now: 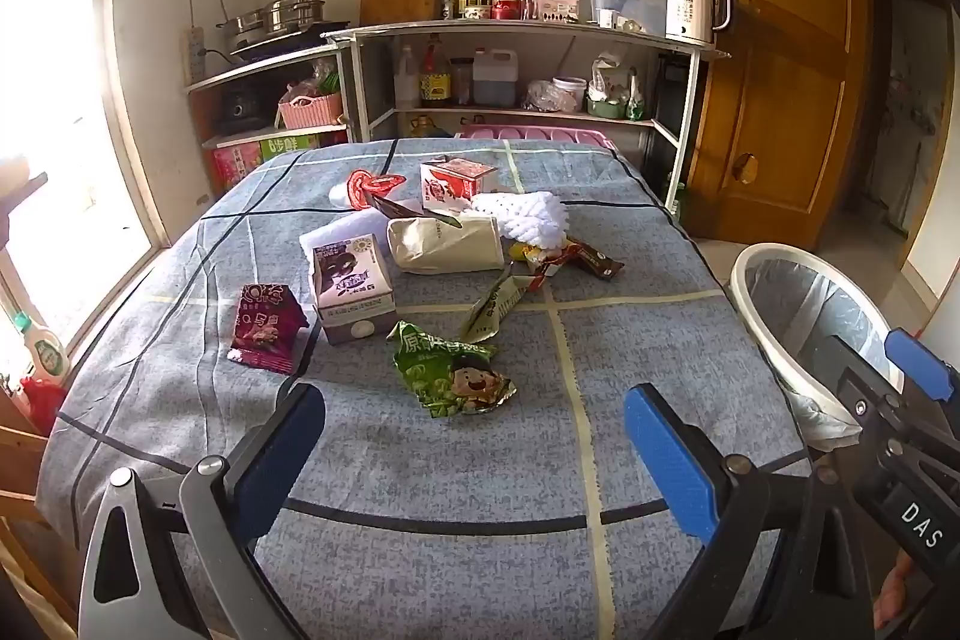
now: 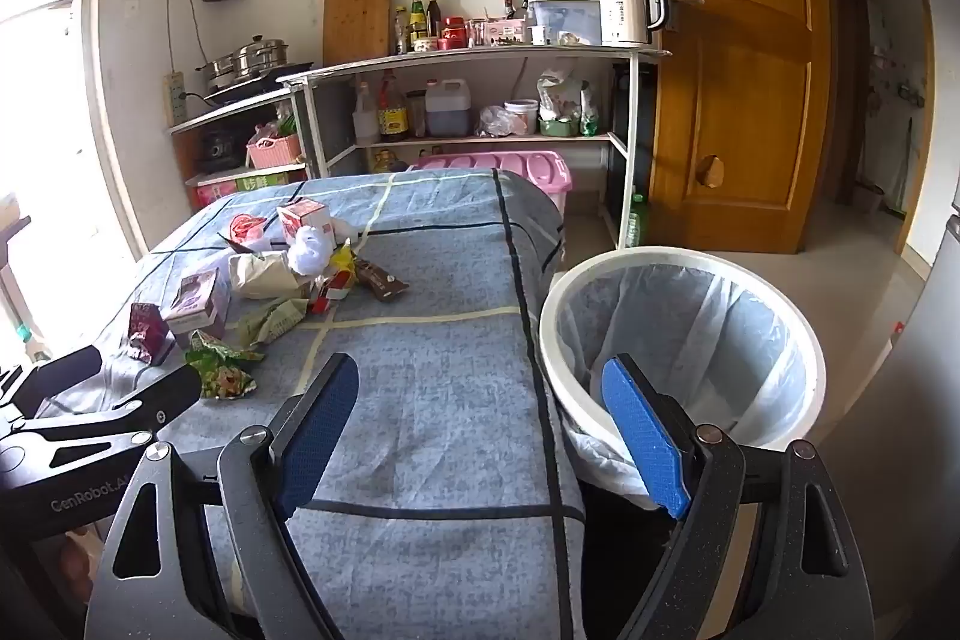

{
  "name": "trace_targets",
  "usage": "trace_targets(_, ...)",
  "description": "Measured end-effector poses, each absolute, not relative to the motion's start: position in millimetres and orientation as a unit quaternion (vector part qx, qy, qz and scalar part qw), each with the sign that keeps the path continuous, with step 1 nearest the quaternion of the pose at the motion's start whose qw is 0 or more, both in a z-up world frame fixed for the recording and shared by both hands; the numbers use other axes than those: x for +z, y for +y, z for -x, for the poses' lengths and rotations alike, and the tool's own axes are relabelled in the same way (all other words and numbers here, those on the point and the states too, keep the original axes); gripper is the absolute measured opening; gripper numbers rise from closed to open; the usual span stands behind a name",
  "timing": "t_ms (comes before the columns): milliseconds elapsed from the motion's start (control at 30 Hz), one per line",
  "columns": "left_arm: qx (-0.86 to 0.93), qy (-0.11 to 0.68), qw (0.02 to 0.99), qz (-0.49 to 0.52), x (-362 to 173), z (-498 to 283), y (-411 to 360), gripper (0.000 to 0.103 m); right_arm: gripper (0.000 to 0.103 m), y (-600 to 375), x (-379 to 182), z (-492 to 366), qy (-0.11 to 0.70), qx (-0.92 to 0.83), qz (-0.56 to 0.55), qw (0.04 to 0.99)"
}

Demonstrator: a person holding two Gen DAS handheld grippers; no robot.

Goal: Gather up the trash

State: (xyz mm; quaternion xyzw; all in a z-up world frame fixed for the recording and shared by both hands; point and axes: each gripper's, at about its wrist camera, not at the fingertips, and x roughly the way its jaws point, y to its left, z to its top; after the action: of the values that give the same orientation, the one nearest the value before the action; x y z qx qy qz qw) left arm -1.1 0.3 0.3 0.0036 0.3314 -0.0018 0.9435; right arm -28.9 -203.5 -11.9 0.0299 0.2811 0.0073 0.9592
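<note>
Trash: a scatter of wrappers and cartons lies on the blue checked tablecloth, bunched toward the table's far left half, nothing collected yet by the look of it
Nearest piece: green snack wrapper, crumpled flat, just beyond the left gripper and almost dead ahead of its gap
Long axis: the green snack wrapper runs from far left to near right across the line of the jaws, so they would likely close across its narrower width
Behind it: purple carton standing upright, maroon packet to its left, beige bag and white crumpled bag farther back, red-and-white carton at the far end
Left gripper: jaws spread wide, nothing between the blue pads, hanging over bare cloth at the near edge
Right gripper: jaws likewise spread and empty, straddling the table's right edge, one pad over cloth, the other in front of the bin
Bin: white waste bin with a clear liner stands on the floor just off the table's near right corner, apparently empty
Nearer hand: the left, judging by both views; the trash lies well to the left of the right gripper, which sits beside the bin
Likely next move: a short reach forward and down by the left gripper onto the green snack wrapper
</note>
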Motion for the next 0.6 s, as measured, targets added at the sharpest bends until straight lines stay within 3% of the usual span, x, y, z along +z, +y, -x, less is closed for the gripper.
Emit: trace_targets(600, 0.002, 0.339, 0.941, -0.005, 2.1, 2.6, 3.5, 0.101, 0.084, -204.8, -12.0, 31.0, 0.283, 0.007, -0.038, 0.958)
